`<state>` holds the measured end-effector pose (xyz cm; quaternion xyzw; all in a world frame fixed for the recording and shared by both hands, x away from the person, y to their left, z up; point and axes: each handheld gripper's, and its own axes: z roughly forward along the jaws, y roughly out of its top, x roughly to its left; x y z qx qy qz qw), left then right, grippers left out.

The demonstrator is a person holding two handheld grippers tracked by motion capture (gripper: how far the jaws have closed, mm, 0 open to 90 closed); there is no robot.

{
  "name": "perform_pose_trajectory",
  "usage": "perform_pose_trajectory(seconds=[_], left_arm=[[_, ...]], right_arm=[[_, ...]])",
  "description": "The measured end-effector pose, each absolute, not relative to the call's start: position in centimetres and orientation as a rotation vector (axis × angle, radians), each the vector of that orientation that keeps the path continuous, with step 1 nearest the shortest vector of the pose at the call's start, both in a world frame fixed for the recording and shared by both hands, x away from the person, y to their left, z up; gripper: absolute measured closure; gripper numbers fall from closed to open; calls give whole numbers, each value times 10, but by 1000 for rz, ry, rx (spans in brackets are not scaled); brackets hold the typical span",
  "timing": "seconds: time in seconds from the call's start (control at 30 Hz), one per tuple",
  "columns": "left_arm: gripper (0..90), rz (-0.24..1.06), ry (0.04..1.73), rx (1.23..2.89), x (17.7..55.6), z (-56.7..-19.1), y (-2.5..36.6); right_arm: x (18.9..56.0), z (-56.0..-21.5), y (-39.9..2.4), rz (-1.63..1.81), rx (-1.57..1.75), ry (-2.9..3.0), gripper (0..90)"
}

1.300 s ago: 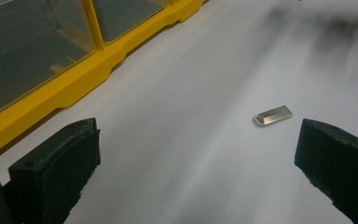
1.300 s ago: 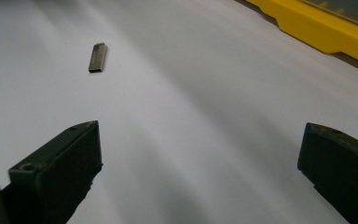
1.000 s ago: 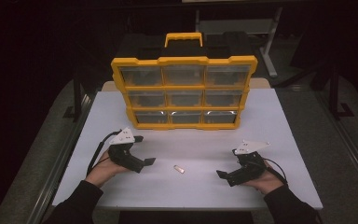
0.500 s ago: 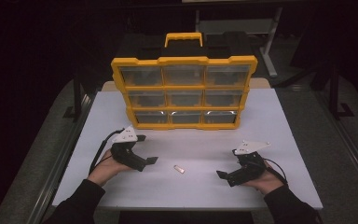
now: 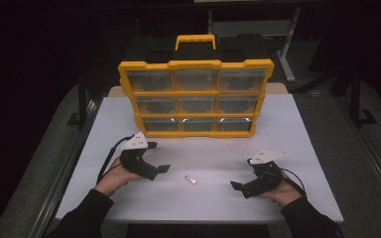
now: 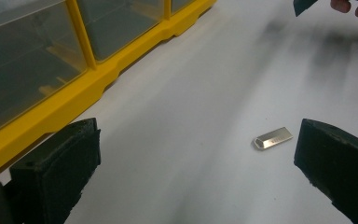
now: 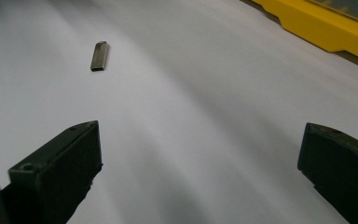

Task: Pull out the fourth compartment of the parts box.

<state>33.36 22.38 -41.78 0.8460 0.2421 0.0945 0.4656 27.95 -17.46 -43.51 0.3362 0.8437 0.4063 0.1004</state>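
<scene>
Holding a gripper in each hand, I note my left gripper (image 5: 159, 164) low over the white table (image 5: 297, 129) at its near left, jaws set wide apart with nothing between them. My right gripper (image 5: 240, 187) sits at the near right, its jaws likewise spread and empty, pointing inward toward the middle of the table. Between the two grippers, apart from both, lies a small metal tab (image 5: 191, 179) flat on the bare surface, nearer to the left gripper than to the right. In the left gripper view the tab (image 6: 273, 137) rests just inside the right-hand jaw, not touching it (silvery, oblong, one end tapered); the tips of my other gripper appear at the top right corner of that view. In the right gripper view the same piece (image 7: 99, 55) lies ahead and to the left, beyond the left-hand jaw. Farther back stands a yellow organiser case (image 5: 195, 98) upright on the table, with clear-fronted drawers in three rows of three and a yellow carry handle (image 5: 195, 40) on top. The drawer contents cannot be made out.
</scene>
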Motion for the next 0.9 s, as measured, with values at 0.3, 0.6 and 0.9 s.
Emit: perform_pose_trajectory(seconds=[0.3,0.6,0.9], left_arm=[[0,234,585,2075,335,-417,220],[0,237,568,2081,338,-417,217],[0,243,559,2079,340,-415,212]], right_arm=[[280,-435,-175,1200,996,2495,0],[280,-435,-175,1199,997,2496,0],[280,-435,-174,1200,996,2498,0]])
